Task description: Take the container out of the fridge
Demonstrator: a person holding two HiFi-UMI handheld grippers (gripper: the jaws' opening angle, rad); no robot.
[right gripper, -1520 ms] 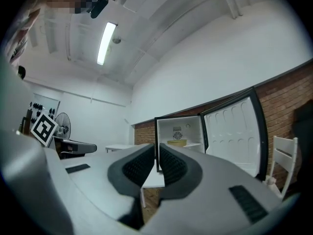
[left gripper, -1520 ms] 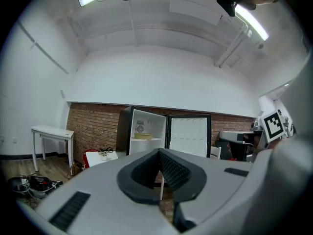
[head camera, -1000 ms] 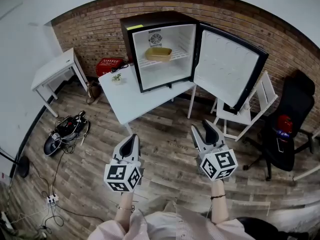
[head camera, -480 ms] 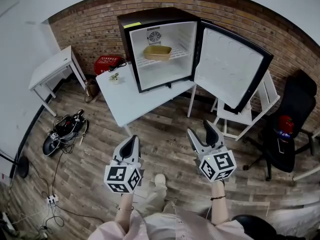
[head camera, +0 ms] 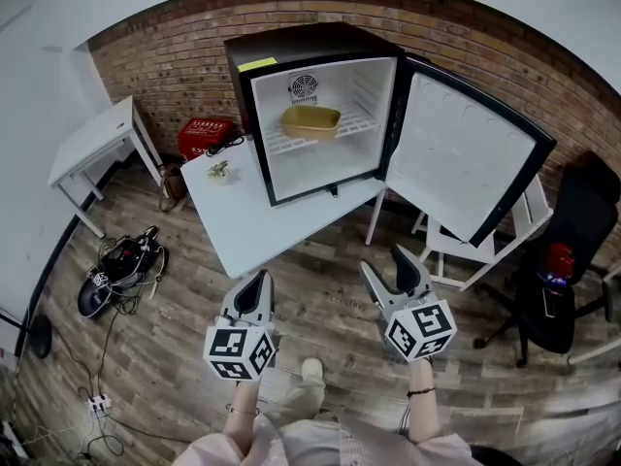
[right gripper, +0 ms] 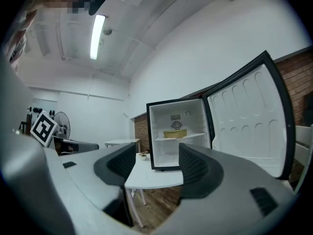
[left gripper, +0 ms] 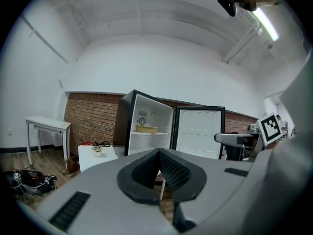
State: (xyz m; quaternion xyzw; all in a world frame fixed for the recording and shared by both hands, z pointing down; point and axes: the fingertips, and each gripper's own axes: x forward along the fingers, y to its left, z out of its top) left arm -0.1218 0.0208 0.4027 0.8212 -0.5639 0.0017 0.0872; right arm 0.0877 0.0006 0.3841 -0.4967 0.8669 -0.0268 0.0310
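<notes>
both grippers have closed in on the fridge [head camera: 320, 115], now larger at upper centre. left gripper [head camera: 259, 282] jaws together, empty; right gripper [head camera: 390, 272] jaws just opened wide, nothing between. container [head camera: 310, 120] sits on the shelf, untouched; door already open, reach and lift-out remain.

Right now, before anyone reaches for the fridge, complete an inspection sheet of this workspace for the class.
Surface: white rectangular table, carrying the black mini fridge.
Job's things: fridge door open; tan shallow container on the wire shelf inside.
Clutter: small potted plant on the table; red plastic crate beyond the table.
Grippers: left hand-held gripper shut, empty; right hand-held gripper has just been opening, jaws apart, nothing between them.
Cables: black cable tangle on the wooden floor, left.
Surroundings: brick wall, white side table, black office chair.
</notes>
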